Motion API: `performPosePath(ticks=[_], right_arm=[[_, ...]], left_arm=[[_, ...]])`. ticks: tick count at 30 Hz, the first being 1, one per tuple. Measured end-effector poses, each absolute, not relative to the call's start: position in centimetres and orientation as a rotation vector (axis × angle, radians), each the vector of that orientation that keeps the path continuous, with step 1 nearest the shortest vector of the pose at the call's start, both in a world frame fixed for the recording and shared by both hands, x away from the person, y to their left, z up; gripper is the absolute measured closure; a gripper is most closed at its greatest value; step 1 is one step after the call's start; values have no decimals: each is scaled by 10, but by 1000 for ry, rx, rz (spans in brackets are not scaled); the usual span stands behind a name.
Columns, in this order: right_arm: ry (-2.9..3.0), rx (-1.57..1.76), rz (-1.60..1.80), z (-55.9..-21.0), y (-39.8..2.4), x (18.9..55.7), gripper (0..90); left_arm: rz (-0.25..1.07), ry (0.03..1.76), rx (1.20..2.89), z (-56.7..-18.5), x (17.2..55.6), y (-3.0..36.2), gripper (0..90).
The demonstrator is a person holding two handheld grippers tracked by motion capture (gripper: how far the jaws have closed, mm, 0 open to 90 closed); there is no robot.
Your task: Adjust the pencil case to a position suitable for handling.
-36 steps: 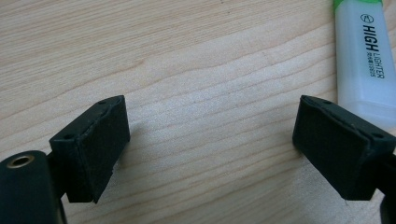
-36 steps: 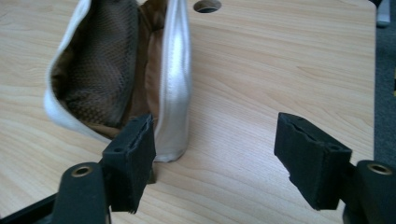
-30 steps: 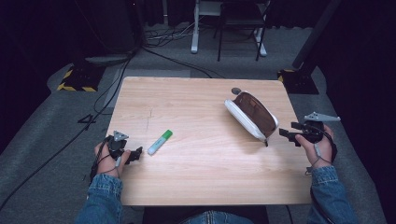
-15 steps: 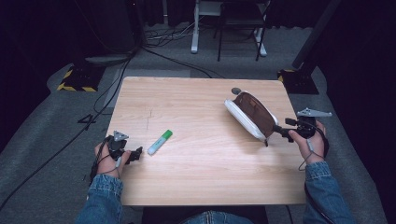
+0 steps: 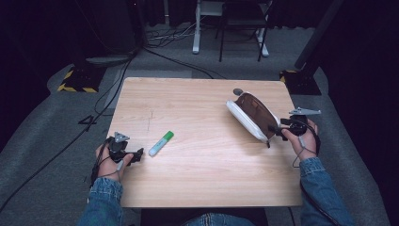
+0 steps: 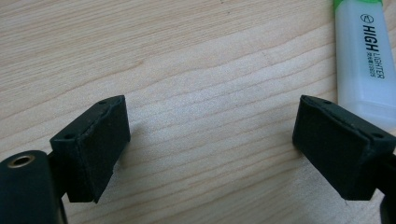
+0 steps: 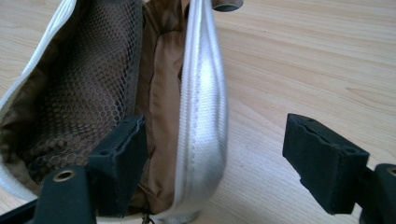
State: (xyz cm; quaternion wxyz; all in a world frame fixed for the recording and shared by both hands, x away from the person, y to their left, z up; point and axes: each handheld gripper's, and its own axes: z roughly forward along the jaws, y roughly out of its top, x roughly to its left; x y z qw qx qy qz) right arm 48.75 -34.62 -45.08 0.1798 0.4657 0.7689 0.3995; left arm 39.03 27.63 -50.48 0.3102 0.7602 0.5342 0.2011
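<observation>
Straddling pouch (image 7: 201, 107) wall, right gripper (image 5: 277, 132) jaws just widened, not yet pinching, likely to steady pouch at table's right. Left gripper (image 6: 210, 144) wide, empty, beside highlighter (image 5: 161, 143) mid-table, probably next pickup.

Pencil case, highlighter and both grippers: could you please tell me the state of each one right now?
Pencil case: unzipped, gaping open, mesh pocket showing.
Highlighter: capped, lying flat on the table, untouched.
Left gripper: open, nothing between its jaws, highlighter beside one jaw.
Right gripper: jaws have just been opening, straddling the case's near wall, not pressing it.
</observation>
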Motion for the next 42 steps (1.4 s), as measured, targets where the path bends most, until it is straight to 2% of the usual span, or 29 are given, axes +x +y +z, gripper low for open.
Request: performPosePath(ticks=[8,14,15,17,21,23,24,28,31,42], right_arm=[[2201,1310,1106,-456,-336,497,273],[2213,1318,1073,-466,-332,506,359],[2223,1320,1069,-468,-332,508,405],[2228,1315,1071,-469,-332,508,424],[2240,1307,1068,-472,-332,510,525],[2246,1293,1083,-472,-331,509,618],[2246,1293,1083,-472,-331,509,618],[2233,1281,1114,-471,-329,508,777],[2217,1300,1118,-469,-328,507,849],[2224,1351,1176,-467,-329,505,870]], left_arm=[[531,1411,2008,-505,390,276,113],[531,1411,2008,-505,390,276,113],[531,1411,2008,-505,390,276,113],[531,1411,2008,-505,390,276,113],[530,1411,2008,-505,390,276,112],[530,1410,2008,-505,390,276,113],[530,1410,2008,-505,390,276,113],[530,1410,2008,-505,390,276,112],[529,1410,2008,-505,390,276,113],[530,1410,2008,-505,390,276,113]])
